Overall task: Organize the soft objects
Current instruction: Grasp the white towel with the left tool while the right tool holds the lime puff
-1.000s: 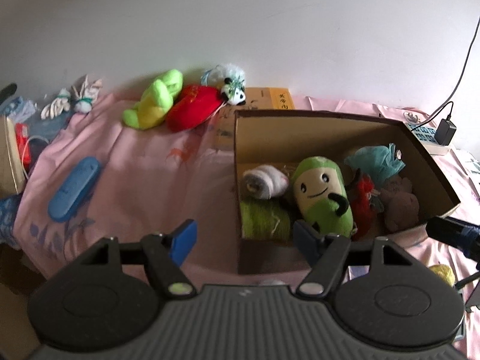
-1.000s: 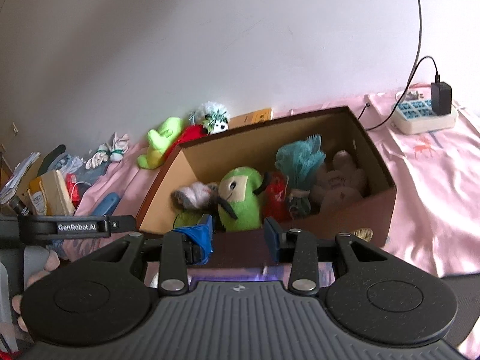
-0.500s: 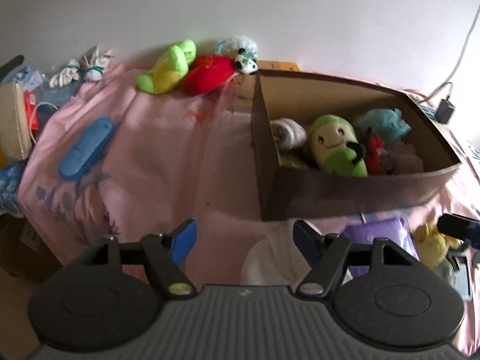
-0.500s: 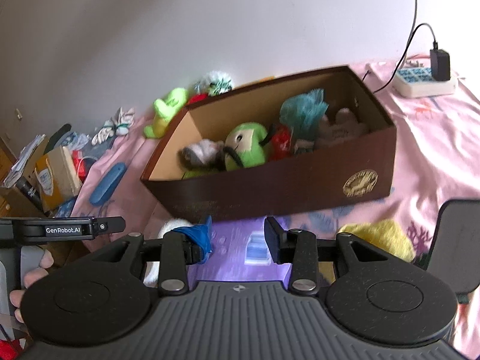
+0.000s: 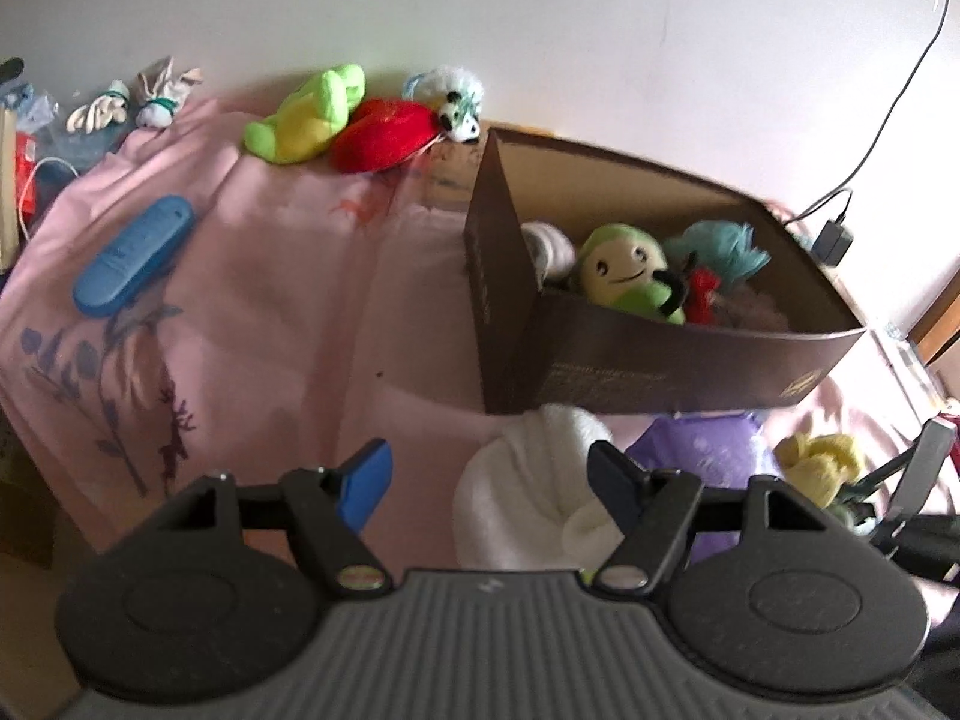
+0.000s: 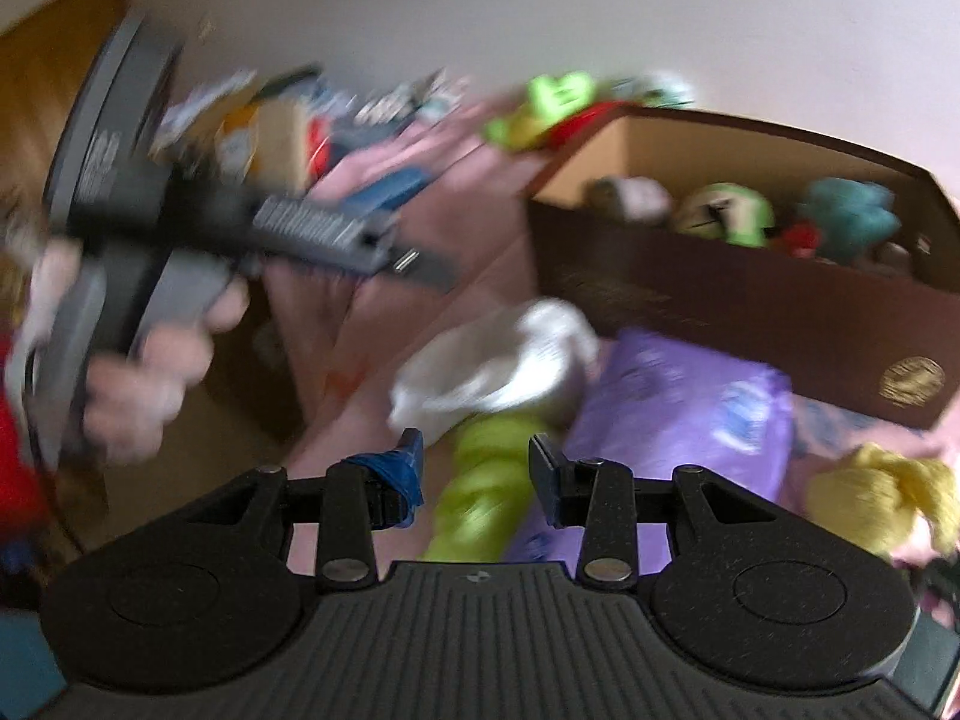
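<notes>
Between your left hand-held gripper's spread pads lies the near edge of the white plush; the jaws stand wide and released, gripping nothing, with the right pad just over the plush's folded end. Your right hand-held gripper has its jaws part-way apart and also empty, with the lime-green roll lying under the gap and running up between the pads.

Both grippers are working the same small patch in front of the brown box, so the likeliest trouble is a clash: your left tool already reaches across the right wrist view, close to the white plush. If you close the left jaws where they are, I judge you would pinch only one lobe of the plush, and it could sag or slip free on the lift. The right jaws could catch the purple packet along with the green roll, since the two lie touching. The yellow plush sits near the edge of the pink bedspread and may get nudged off.

The right wrist view is badly smeared, so the exact contact between pads and roll cannot be told. The box wall hides the lower parts of the toys inside. Where the green roll ends is hidden by the gripper body.
</notes>
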`<state>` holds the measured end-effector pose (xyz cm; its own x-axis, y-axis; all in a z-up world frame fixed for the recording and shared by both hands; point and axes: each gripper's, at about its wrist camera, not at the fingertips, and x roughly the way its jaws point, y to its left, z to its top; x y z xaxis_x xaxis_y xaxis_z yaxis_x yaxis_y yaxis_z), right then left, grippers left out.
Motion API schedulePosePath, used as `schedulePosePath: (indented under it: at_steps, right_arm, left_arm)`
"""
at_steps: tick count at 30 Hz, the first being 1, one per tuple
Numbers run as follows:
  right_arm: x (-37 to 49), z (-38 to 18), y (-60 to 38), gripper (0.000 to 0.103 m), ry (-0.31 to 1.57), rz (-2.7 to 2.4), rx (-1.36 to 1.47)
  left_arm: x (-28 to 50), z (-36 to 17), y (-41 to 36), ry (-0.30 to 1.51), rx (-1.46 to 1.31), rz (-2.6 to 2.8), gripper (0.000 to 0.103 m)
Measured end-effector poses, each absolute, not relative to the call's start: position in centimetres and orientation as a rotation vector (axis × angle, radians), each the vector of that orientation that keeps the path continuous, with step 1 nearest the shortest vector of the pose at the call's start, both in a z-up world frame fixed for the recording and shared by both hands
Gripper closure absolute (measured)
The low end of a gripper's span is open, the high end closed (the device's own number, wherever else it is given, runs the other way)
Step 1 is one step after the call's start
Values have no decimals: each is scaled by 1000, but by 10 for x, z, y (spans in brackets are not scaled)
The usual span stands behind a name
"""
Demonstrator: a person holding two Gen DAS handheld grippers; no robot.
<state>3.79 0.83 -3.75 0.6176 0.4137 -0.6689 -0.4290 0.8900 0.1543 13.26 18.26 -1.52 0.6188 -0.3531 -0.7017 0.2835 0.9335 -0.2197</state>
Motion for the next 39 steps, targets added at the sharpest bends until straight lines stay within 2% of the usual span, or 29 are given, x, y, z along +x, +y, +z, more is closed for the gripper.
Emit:
schedulePosePath:
  at_steps: [19, 26, 39]
  right_arm:
    - [40, -82, 54, 78, 829, 356, -296]
    - [39, -78, 40, 89, 834, 375, -208]
    - [18, -63, 24, 94, 800, 408, -143]
  left_arm:
    - [149, -33, 156, 897, -104, -490, 25]
    - [157, -49, 146, 906, -5, -475, 23]
    - [154, -54, 137, 888, 53, -560, 20]
